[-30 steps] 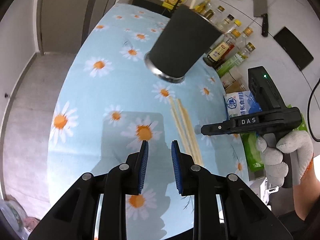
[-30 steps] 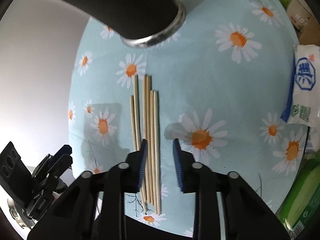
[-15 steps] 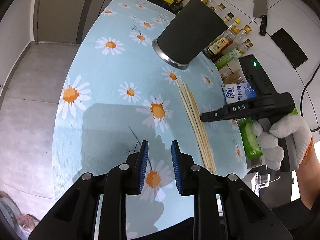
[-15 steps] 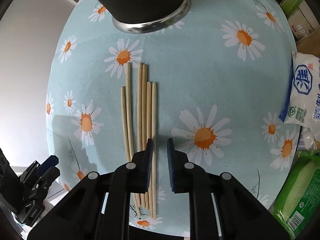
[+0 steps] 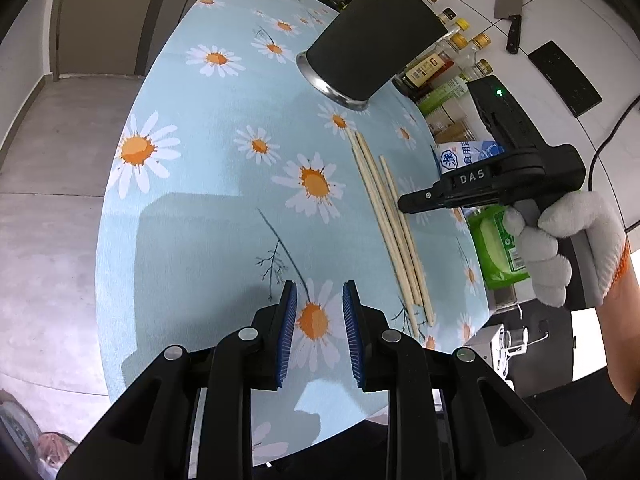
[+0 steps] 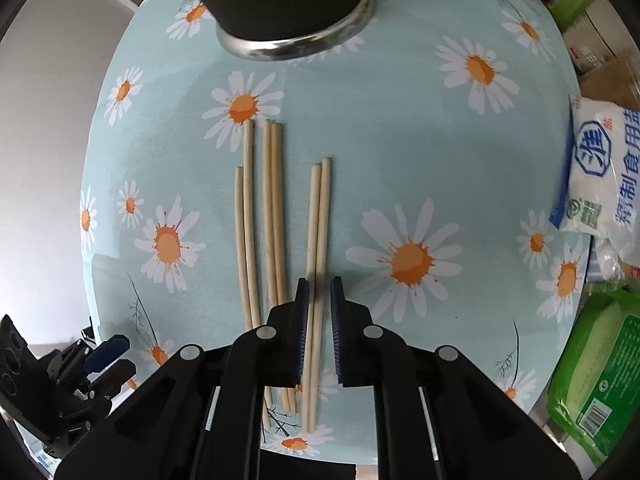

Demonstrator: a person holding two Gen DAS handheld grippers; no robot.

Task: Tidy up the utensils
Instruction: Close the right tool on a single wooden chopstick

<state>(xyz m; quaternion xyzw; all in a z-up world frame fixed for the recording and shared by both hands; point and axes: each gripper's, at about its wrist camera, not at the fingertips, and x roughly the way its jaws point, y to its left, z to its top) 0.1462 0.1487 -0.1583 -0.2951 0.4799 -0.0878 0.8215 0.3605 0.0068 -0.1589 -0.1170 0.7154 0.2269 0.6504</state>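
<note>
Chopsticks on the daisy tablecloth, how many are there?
6: two at the left, two in the middle, and two at the right, which sit between the right claw's pads. None looks hidden.

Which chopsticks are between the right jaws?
The rightmost pair of chopsticks, set apart from the other four chopsticks; the right gripper is closing on it.

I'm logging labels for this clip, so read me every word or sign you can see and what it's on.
"DAS": on the right gripper, seen from the left wrist.
"淮" in a hexagon, then "精制食用盐": on the white salt bag.
Bottle labels and the green packet: print too small to read.
</note>
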